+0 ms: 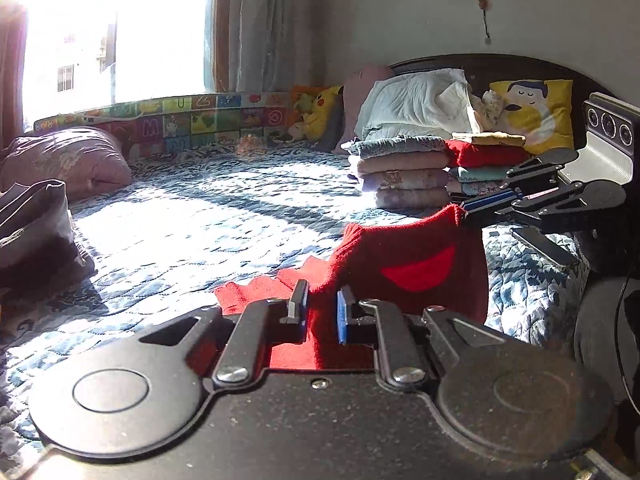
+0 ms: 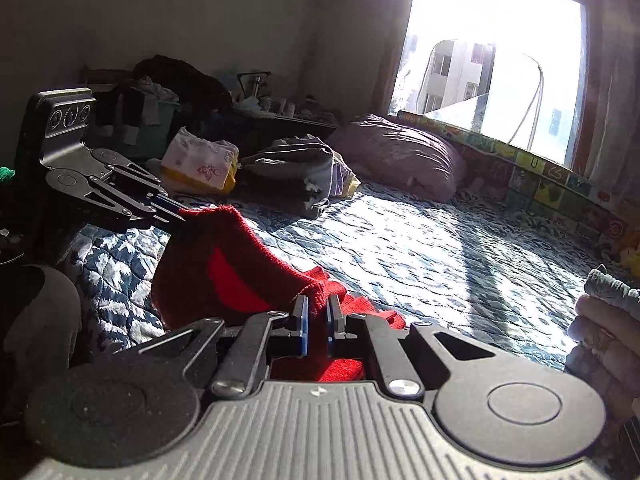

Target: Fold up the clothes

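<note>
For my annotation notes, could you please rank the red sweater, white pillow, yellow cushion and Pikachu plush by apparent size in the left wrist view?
1. red sweater, though it is nearest the camera
2. white pillow
3. yellow cushion
4. Pikachu plush

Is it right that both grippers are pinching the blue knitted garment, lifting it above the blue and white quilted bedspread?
Not quite: the knitted garment is red, not blue, as the left wrist view shows. The rest holds: the left gripper and right gripper both pinch it, lifted above the blue and white quilted bedspread.
</note>
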`<state>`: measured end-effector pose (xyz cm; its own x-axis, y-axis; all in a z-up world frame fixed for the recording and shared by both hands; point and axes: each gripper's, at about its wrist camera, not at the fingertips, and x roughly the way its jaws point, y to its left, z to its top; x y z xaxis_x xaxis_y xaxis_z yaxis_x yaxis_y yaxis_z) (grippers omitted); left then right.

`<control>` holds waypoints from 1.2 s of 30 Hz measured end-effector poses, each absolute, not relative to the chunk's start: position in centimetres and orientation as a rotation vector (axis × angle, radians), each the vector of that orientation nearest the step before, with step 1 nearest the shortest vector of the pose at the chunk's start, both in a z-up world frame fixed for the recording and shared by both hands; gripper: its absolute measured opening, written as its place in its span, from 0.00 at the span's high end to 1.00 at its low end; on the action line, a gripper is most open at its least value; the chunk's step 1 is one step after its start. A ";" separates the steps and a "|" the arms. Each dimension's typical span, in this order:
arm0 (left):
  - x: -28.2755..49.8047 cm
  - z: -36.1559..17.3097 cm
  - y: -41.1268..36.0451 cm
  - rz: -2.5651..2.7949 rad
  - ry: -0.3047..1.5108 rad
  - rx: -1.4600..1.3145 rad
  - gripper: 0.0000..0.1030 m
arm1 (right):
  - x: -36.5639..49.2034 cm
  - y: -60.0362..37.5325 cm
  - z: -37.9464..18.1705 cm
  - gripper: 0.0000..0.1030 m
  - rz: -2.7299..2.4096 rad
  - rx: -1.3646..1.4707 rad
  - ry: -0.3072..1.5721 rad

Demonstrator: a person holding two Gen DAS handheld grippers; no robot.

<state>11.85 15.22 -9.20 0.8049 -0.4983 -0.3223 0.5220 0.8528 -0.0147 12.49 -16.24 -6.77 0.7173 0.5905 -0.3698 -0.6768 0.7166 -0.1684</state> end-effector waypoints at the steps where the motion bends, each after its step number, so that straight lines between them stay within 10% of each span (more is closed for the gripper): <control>1: 13.2 -9.5 15.1 -0.534 0.331 0.035 0.88 | 13.8 -16.0 -6.8 0.91 0.701 -0.291 0.309; 30: 30.2 -15.6 15.9 -0.351 0.528 -0.176 0.88 | 35.3 -13.3 -16.3 0.91 0.600 -0.043 0.567; 36: 26.9 -12.6 16.6 -0.246 0.426 -0.155 0.71 | 30.5 -15.5 -12.6 0.88 0.498 0.010 0.423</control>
<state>26.89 16.62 -12.65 0.8819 -0.2672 -0.3885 0.2028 0.9588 -0.1991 30.47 -15.46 -12.58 0.7940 0.4653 -0.3913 -0.4612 0.8803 0.1109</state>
